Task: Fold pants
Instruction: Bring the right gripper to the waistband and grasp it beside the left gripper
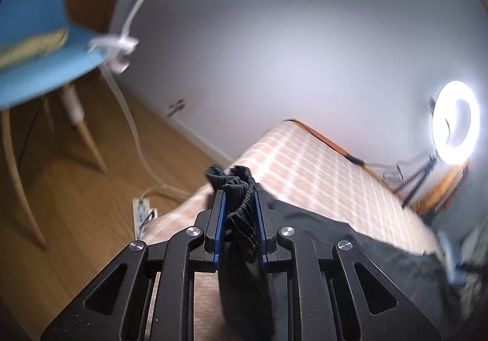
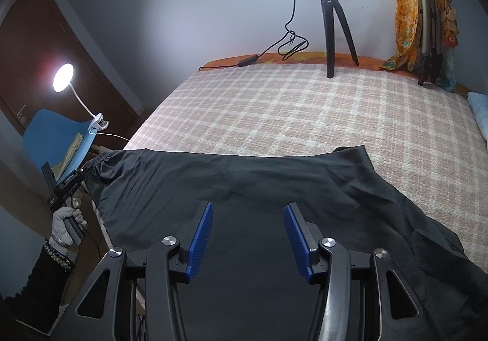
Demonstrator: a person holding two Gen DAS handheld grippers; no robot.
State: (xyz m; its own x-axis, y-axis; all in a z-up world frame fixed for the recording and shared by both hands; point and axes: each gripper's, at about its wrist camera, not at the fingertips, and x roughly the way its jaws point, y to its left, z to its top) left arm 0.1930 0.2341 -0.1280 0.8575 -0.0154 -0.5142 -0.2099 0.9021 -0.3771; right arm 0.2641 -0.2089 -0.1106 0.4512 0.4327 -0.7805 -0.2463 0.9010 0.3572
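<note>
The black pants [image 2: 244,182] lie spread across the near part of the bed [image 2: 305,103], their long axis running crosswise to the right hand-held gripper's line of sight: the elastic waistband [image 2: 102,159] is at the bed's left edge and the legs trail off toward its near right corner, where the cloth bunches in loose folds. The left hand-held gripper [image 1: 239,213] is clamped on that gathered waistband, the bunched elastic standing up between its blue pads [image 1: 220,228], and it holds this end raised just off the left edge of the bed; from the right wrist view the gloved hand [image 2: 65,223] carrying it shows beside that same edge. The right hand-held gripper [image 2: 247,237] has its jaws set wide with nothing between them and hangs over the middle of the pants, nearer the near edge of the bed than the far one. It looks to be just above the cloth rather than touching, though the view does not settle that. So the waist end is already taken by the left side, and the free leg end lies to the right of the right hand-held gripper, which is by far the nearer one to it.
</note>
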